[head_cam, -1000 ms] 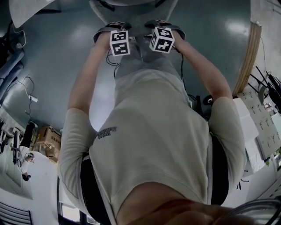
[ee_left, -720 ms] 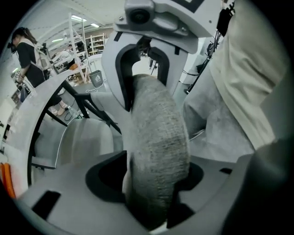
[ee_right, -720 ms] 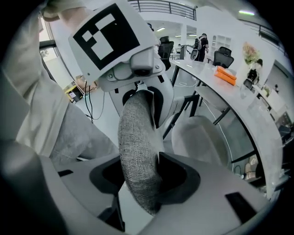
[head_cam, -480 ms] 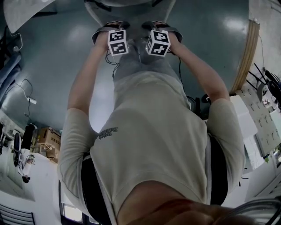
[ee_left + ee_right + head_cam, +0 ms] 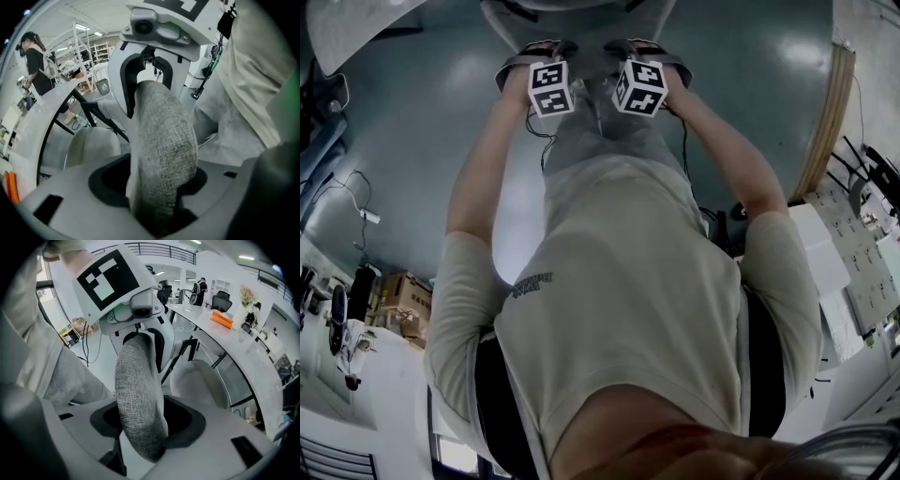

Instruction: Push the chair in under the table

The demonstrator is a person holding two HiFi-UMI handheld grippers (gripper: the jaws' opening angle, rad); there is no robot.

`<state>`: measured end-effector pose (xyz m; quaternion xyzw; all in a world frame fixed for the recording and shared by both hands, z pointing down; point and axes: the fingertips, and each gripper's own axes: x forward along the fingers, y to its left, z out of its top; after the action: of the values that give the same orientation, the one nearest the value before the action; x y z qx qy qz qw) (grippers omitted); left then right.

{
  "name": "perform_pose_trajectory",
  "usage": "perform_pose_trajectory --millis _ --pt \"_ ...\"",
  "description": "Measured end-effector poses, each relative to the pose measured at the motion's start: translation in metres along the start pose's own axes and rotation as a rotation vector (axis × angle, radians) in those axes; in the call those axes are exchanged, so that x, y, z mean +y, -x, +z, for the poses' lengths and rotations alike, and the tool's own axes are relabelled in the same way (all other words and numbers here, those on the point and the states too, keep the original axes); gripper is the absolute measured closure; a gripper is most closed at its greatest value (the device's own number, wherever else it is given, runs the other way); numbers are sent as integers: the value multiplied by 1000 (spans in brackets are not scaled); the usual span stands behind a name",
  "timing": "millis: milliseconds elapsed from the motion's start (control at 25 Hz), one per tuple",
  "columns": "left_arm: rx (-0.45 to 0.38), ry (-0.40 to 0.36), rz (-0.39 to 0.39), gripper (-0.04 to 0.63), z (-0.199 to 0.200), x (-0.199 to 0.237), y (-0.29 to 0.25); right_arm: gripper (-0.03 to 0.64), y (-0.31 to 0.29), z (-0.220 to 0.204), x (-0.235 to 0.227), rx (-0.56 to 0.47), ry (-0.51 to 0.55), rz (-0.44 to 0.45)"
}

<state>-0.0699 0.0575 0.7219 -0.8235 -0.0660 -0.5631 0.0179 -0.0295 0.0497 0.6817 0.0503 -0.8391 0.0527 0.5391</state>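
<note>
A chair's grey fabric back runs upright through both gripper views, and its pale seat shell sits beyond it under the curved white table. My left gripper is closed around the top of the back. My right gripper holds the same back beside it; its jaws are opening with the fabric still between them. In the head view the left gripper and the right gripper sit side by side on the chair at arm's length.
The table carries an orange item and has dark slanted legs. A person stands at its far side, with shelving behind. Cables and boxes lie on the floor at left, and a desk stands at right.
Both grippers and the chair top have slid a little toward the top of the head view, away from the person's body. The arms are stretched slightly further.
</note>
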Motion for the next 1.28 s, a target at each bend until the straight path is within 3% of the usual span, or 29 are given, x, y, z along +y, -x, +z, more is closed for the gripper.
perform_pose_trajectory --millis 280,840,1280 --pt "-7 9 78 400 -5 49 3 416 -5 5 -42 0 13 -50" --pt "-23 38 89 416 5 108 4 413 4 0 -105 -1 0 -83" --pt "0 60 133 422 7 160 5 417 11 1 -156 -24 60 -64"
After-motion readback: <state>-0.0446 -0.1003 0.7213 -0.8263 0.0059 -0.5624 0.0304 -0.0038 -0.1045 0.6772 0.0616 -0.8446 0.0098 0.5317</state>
